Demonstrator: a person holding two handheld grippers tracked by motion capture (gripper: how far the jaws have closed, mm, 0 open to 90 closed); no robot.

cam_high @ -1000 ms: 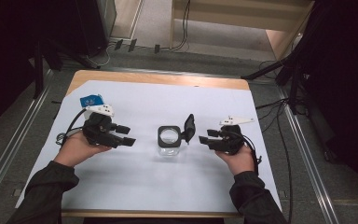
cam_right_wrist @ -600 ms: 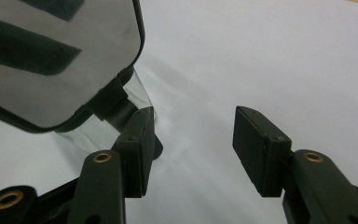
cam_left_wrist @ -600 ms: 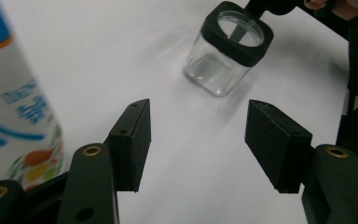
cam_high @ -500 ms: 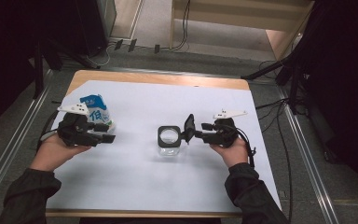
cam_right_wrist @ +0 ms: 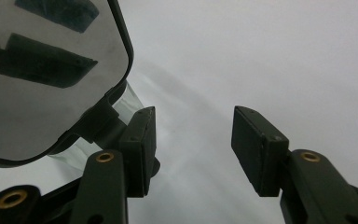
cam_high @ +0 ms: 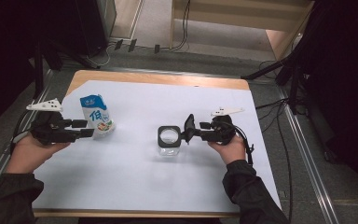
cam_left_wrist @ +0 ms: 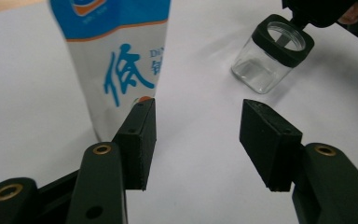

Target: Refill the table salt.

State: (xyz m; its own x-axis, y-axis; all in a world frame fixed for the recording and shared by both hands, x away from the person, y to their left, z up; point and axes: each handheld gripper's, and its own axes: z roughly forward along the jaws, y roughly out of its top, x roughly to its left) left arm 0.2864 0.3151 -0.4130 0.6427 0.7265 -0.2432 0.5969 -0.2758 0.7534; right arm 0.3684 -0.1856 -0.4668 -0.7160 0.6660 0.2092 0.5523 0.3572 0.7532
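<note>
Seen from above, a clear square-bodied glass jar [cam_high: 169, 142] with a black collar stands upright near the middle of the white sheet [cam_high: 135, 186] that covers the tabletop [cam_high: 154, 78]. Through the open mouth and the clear walls nothing can be seen inside the jar. Its hinged black lid [cam_high: 189, 127] is flipped up on the jar's right side, standing on edge; in the right gripper view the lid's glossy underside mirrors dark shapes.

Just right of the jar, the right gripper [cam_high: 196, 131] lies level and points at it. Its jaws stand apart and grasp nothing; one pad [cam_right_wrist: 140, 147] lies against the lid's hinge, the other [cam_right_wrist: 256, 149] is over bare sheet.

Well to the left of the jar stands an upright white-and-blue pouch [cam_high: 96, 116] printed with a large blue character. It appears sealed, and what it contains cannot be told. The left gripper [cam_high: 85, 128] points at the pouch's lower part from the side away from the jar. Its jaws have just been closing, yet remain parted and released, with nothing between them; in the left gripper view one pad [cam_left_wrist: 140, 140] sits just in front of the pouch's base.
</note>
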